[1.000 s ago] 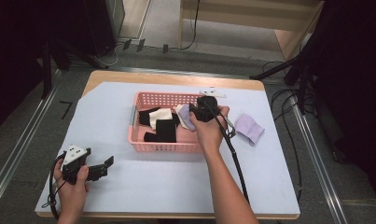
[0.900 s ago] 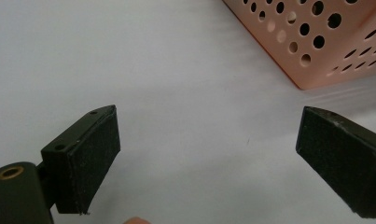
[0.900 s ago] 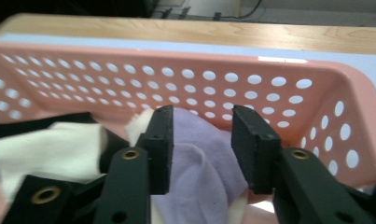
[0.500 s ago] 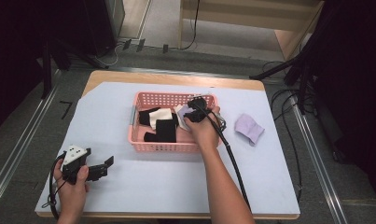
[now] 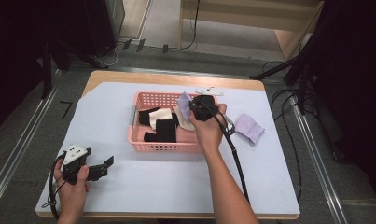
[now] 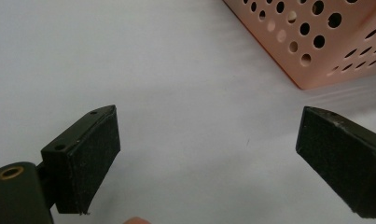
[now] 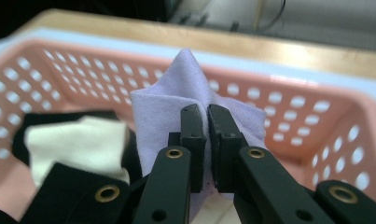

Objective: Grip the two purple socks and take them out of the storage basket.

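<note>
Our forearms are bare, no sleeves showing. Our left gripper [image 5: 98, 169] is black, with a white block on top marked by dark dots, flat dark-padded jaws with small holes, a brass-ringed pivot and a looping black cable. Our right gripper [image 7: 206, 122] has black jaws with brass-ringed screws and a black cable.

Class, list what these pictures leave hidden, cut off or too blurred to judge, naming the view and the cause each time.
- Lilac cloth: lower part hidden behind the right gripper, right gripper view.
- Right gripper's jaws: covered by the hand, high view.
- Pink basket: cut off by the top and right edges, left gripper view.
- Basket floor: buried under black pieces and a cream piece, high view.
- Small white item behind the basket: too small to identify.
</note>
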